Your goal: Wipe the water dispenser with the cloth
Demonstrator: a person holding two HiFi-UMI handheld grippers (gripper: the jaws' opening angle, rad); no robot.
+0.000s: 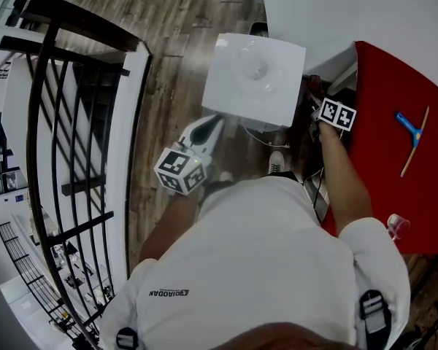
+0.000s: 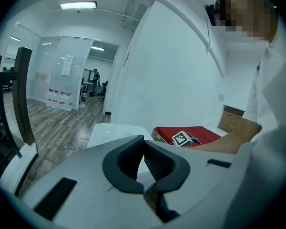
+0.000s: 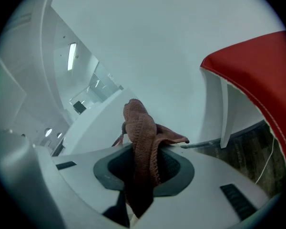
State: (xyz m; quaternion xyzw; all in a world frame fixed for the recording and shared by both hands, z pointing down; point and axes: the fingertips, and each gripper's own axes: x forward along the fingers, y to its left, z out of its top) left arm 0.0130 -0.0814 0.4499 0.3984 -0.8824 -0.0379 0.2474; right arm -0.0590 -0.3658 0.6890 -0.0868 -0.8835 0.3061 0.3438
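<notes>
The white water dispenser (image 1: 255,77) stands below me, seen from its top. My left gripper (image 1: 213,125) hovers at its near left corner, jaws shut with nothing between them (image 2: 144,142); the dispenser's top (image 2: 109,131) lies just past them. My right gripper (image 1: 317,97) is lowered into the gap between the dispenser and the red table (image 1: 394,173). In the right gripper view that gripper (image 3: 145,150) is shut on a brown cloth (image 3: 139,123), which bunches up above the jaws close to the dispenser's glossy white side (image 3: 62,80). Whether the cloth touches it I cannot tell.
A black stair railing (image 1: 73,122) runs along the left. On the red table lie a blue squeegee with a wooden handle (image 1: 412,133) and a small clear item (image 1: 396,226). Cables (image 1: 266,138) trail on the wooden floor by the dispenser. A white wall is behind.
</notes>
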